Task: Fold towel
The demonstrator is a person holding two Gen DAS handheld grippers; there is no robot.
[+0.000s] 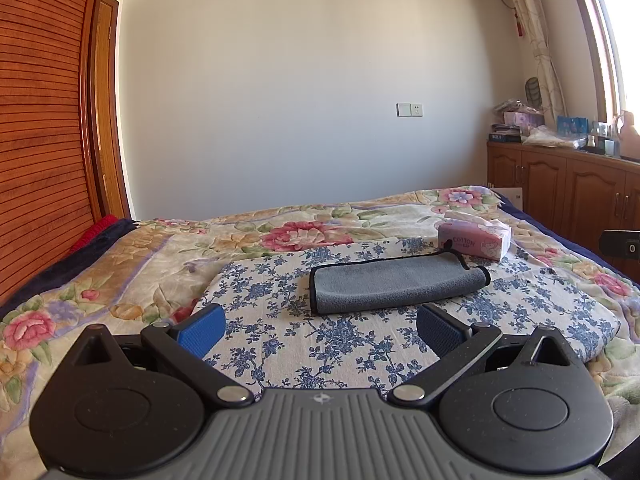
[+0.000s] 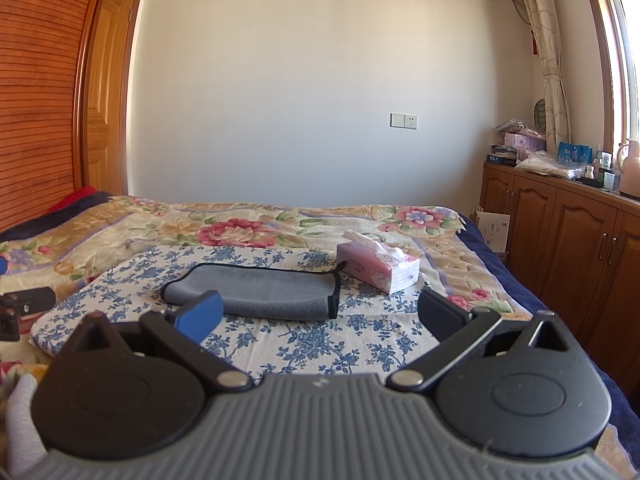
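A bed (image 1: 120, 264) covered by a floral quilt fills the lower half of both views, with wooden cabinets (image 2: 560, 216) along its far right side. On the quilt a blue-and-white floral cloth (image 1: 280, 340) is spread, and on that cloth the grey towel (image 1: 392, 284) is laid, already doubled over into a long band edged in black. Its long axis is seen to run left to right across both views, crosswise to the direction in which the tongs point. A pink tissue box (image 2: 376, 268) is set just beyond the towel's right end, near it but apparently not touching. The left tongs (image 1: 320, 328) are held spread wide and empty, with the towel straight ahead and slightly to the right. The right tongs (image 2: 320, 312) are likewise spread and empty, with the towel ahead and to the left, its near edge partly hidden behind the left blue pad (image 2: 200, 316). The towel is thus judged to lie between the two tongs, the right pair seeming somewhat nearer; a further fold would probably be made end to end.
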